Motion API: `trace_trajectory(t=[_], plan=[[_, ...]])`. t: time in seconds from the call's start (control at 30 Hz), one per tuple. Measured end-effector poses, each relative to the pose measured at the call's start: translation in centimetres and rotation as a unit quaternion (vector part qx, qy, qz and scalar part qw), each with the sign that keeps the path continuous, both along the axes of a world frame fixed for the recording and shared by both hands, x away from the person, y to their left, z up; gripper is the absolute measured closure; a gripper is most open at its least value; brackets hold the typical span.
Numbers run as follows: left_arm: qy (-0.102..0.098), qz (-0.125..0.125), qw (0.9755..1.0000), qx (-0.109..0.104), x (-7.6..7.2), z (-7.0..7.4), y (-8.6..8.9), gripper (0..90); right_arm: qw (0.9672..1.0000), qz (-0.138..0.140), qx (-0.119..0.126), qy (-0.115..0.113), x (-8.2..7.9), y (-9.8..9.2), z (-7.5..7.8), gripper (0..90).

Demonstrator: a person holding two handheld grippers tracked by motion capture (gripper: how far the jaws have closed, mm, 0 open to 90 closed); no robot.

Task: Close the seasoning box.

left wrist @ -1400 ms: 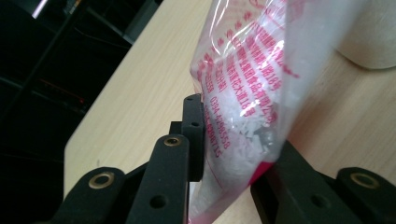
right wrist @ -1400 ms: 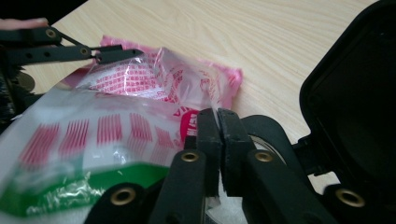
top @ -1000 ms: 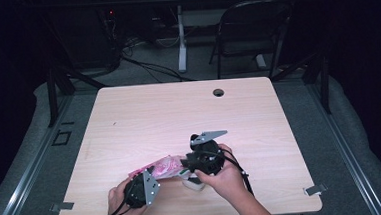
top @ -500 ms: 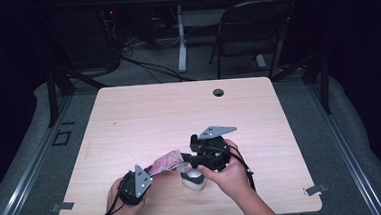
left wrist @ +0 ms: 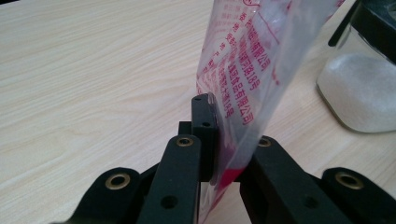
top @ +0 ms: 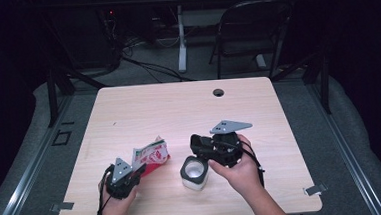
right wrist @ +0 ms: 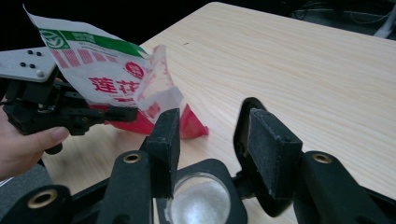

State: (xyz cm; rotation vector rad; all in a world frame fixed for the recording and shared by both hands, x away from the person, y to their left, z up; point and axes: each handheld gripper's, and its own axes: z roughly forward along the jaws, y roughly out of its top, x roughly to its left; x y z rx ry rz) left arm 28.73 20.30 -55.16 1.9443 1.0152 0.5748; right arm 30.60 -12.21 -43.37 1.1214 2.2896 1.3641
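Note:
My left gripper [top: 138, 169] [left wrist: 229, 126] is shut on the lower edge of a clear plastic bag [top: 151, 156] [left wrist: 247, 60] with red print, which rises from the jaws over the table's front left. A jar [top: 193, 173] [right wrist: 201, 201] with a black rim and white powder inside stands open on the table to its right. My right gripper [top: 199, 146] [right wrist: 217, 126] hovers just above and beside the jar; its jaws have just been opening and stand open with nothing between the pads. The right gripper view also shows the bag [right wrist: 109, 77] and the left gripper [right wrist: 60, 114].
The wooden table [top: 188, 107] has a round cable hole [top: 218, 92] near its far edge. The jar [left wrist: 362, 93] stands close to the bag's right side. A black chair [top: 254, 31] and cables lie on the floor beyond the table.
The left gripper has pulled the bag leftward, away from the jar. The right gripper has lifted off the jar and its jaws have spread; the jar's mouth now shows.

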Motion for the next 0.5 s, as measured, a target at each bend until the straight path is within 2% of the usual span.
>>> trace_trajectory(t=[0.13, 0.27, 0.33, 0.5], plan=[[-0.003, 0.009, 0.9999, -0.008, 0.1, 0.2, 0.5, 87.9, 0.9999, -0.009, 0.002, -0.010, 0.0, -0.7, 0.1, 53.3], [-0.007, 0.020, 0.9997, -0.015, 0.1, 0.5, 1.0, 88.2, 0.9990, -0.026, -0.006, -0.036, -0.1, -1.5, 0.3, 50.5], [-0.007, 0.024, 0.9996, -0.012, 0.1, 0.7, 1.3, 88.3, 0.9987, -0.033, -0.009, -0.036, 0.0, -1.9, 0.2, 49.9], [-0.015, 0.043, 0.9987, -0.022, 0.1, 1.0, 2.2, 88.3, 0.9981, -0.051, -0.014, -0.030, 0.7, -2.7, -0.5, 47.6]])
